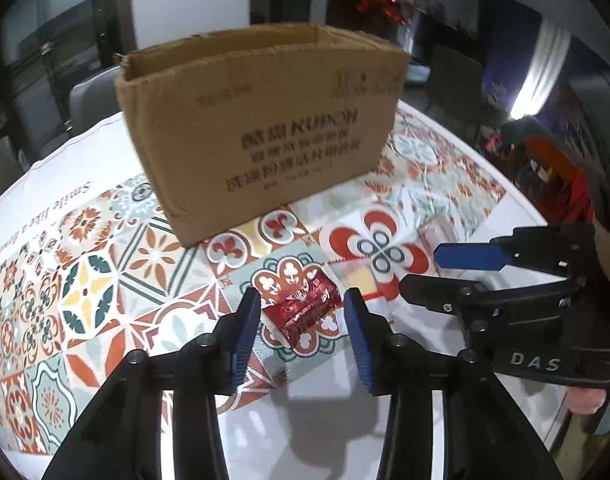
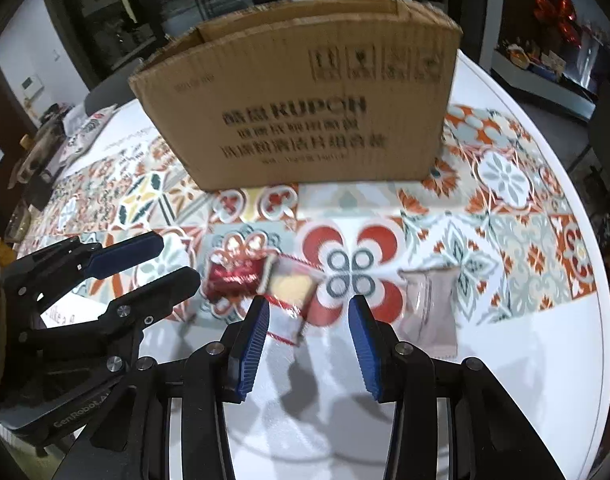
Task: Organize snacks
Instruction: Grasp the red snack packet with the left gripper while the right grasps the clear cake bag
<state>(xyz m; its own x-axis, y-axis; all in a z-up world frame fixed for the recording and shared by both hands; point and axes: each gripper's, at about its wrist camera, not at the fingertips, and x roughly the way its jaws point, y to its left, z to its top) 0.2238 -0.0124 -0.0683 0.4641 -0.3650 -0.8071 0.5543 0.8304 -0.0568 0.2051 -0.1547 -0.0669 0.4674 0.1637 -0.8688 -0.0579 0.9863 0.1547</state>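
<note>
Left wrist view: the left gripper point(image 1: 303, 332) tilts steeply down toward a round surface point(image 1: 105, 136) covered in a red, orange and green tile-patterned cloth. Its two blue-padded fingers stand apart with nothing clamped. One shiny red foil snack packet point(image 1: 303, 310) lies on the cloth between and just beyond the fingertips; whether a pad touches it is unclear. Just right of it lies one clear wrapper holding a pale yellow snack point(image 1: 359, 280). Beyond both stands one open brown cardboard box point(image 1: 261, 132) with dark printing. The right gripper point(image 1: 429, 272) reaches in from the right, jaws parted.

Right wrist view: the right gripper point(image 2: 309, 332) also points steeply down, jaws apart and empty. The clear-wrapped yellow snack point(image 2: 291, 288) lies just ahead of its left finger, the red packet point(image 2: 235, 276) touching that wrapper further left. One clear, pale packet point(image 2: 429, 308) sits just right of the right finger. The box point(image 2: 301, 108) stands beyond. The left gripper point(image 2: 173, 260) enters from the left.
</note>
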